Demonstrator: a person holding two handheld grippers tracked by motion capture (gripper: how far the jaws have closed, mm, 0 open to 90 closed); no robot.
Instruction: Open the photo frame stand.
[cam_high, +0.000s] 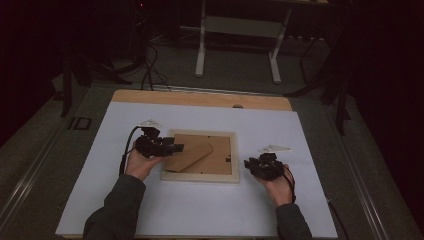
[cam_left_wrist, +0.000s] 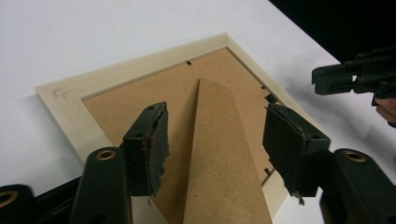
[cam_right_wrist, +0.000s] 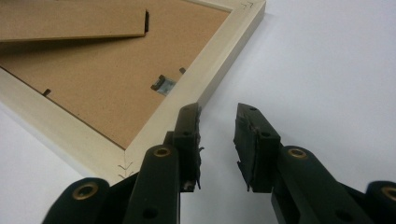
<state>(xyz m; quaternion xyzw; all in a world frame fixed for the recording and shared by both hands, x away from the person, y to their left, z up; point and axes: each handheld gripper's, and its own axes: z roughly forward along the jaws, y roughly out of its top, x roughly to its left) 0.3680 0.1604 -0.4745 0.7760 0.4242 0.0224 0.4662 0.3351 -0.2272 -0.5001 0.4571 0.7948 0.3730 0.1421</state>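
Note:
A pale wooden picture frame (cam_high: 200, 176) lies face down on the white sheet, its brown backing board (cam_high: 222, 160) facing up. A brown cardboard stand flap (cam_left_wrist: 219, 163) rises from the backing. My left gripper (cam_high: 175, 148) reaches over the frame's left side. In the left gripper view the left gripper (cam_left_wrist: 217, 116) is open, with the flap between the jaws and clear of both pads. My right gripper (cam_high: 248, 163) rests just right of the frame. The right gripper (cam_right_wrist: 218, 112) has its jaws apart over bare sheet beside the frame's rim (cam_right_wrist: 205, 74), holding nothing.
The white sheet (cam_high: 150, 210) covers a wooden table whose far edge (cam_high: 200, 98) shows. A small metal hanger clip (cam_right_wrist: 163, 85) sits on the backing near the rim. A white desk leg (cam_high: 200, 50) and cables (cam_high: 150, 70) stand on the dark floor beyond.

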